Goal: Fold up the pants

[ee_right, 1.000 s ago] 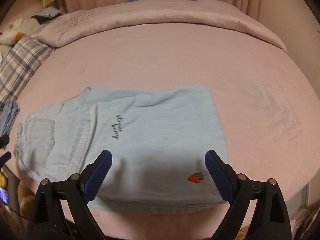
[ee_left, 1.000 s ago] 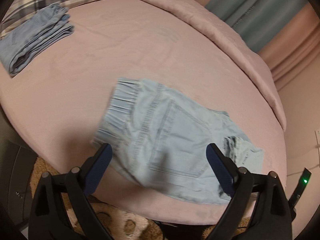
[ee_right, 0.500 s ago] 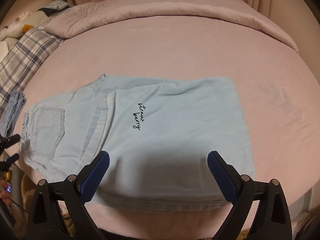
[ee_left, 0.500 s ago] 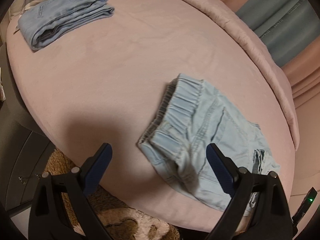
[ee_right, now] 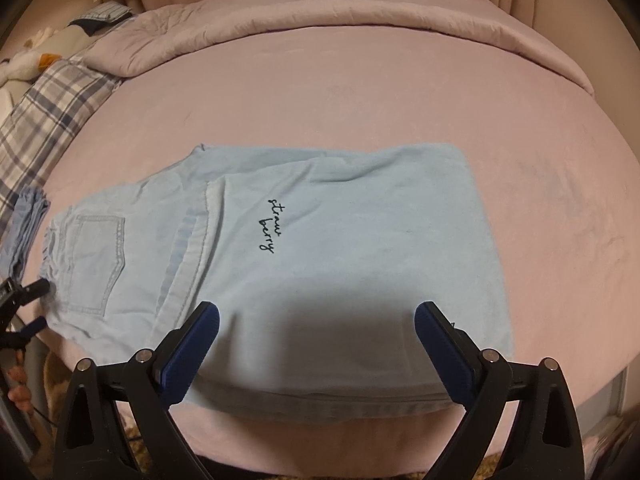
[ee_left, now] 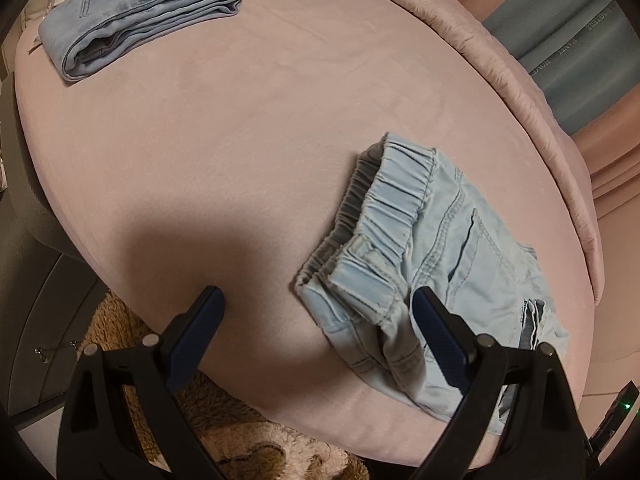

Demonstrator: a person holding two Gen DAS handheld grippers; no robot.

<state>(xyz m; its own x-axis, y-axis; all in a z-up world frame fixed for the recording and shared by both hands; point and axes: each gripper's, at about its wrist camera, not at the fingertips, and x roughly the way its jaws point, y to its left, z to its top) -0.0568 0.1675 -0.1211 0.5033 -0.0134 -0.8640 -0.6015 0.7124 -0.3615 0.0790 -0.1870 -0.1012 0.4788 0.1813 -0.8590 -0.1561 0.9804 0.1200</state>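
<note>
Pants [ee_right: 328,264] lie folded on bed [ee_right: 400,92], both grippers' fingers [ee_right: 440,344] apart.

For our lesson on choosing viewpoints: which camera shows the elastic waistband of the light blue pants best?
The left wrist view: the gathered elastic waistband sits close and sharp, ruffles visible. The right wrist view shows the same light blue pants spread flat, the waistband only a small ruffled edge at far left.

A bed with a pink sheet [ee_right: 400,100] carries light blue pants [ee_right: 340,260] folded flat near its front edge. A folded pair of darker jeans [ee_left: 132,12] lies well apart, beside a plaid pillow [ee_right: 44,108]. A pink quilt [ee_right: 320,12] is bunched along the far side.
</note>
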